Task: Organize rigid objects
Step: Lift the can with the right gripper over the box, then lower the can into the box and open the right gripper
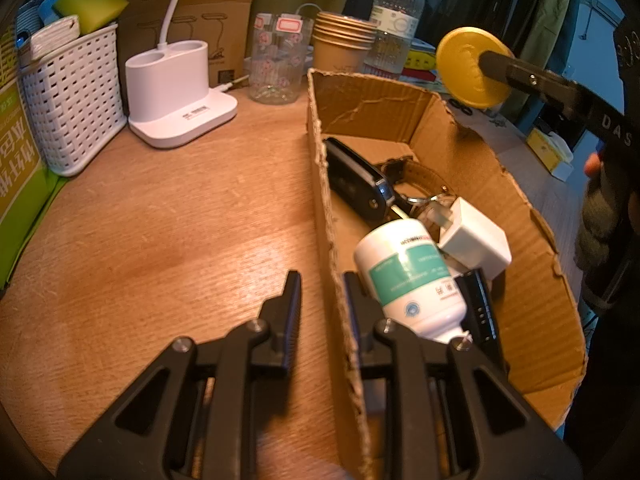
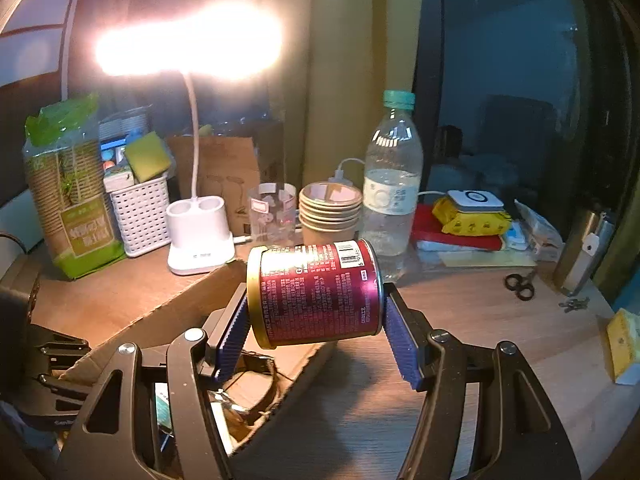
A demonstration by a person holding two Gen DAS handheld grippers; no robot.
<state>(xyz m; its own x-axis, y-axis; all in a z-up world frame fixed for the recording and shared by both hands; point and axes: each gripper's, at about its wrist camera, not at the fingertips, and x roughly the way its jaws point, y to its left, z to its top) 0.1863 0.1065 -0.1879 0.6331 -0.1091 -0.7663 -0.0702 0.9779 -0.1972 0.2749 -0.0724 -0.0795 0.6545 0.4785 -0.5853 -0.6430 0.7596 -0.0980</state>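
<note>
A cardboard box [image 1: 532, 280] lies on the wooden table and holds a black car key [image 1: 356, 180], a white bottle with a teal label [image 1: 412, 276], a white charger plug [image 1: 476, 240] and a brown watch strap [image 1: 424, 172]. My left gripper [image 1: 322, 284] straddles the box's near wall, one finger inside, one outside, shut on the wall. My right gripper [image 2: 316, 320] is shut on a dark red can [image 2: 316, 288] lying sideways, held in the air above the box's edge [image 2: 168, 312]. In the left wrist view the can's gold end [image 1: 472, 68] shows above the box's far right corner.
At the table's back stand a white basket [image 1: 72, 100], a white lamp base [image 1: 176, 88], a glass jar [image 1: 276, 64], stacked paper cups [image 1: 344, 44] and a water bottle [image 1: 396, 20]. Scissors [image 2: 520, 284], a yellow packet [image 2: 472, 220] and a yellow sponge [image 2: 624, 344] lie to the right.
</note>
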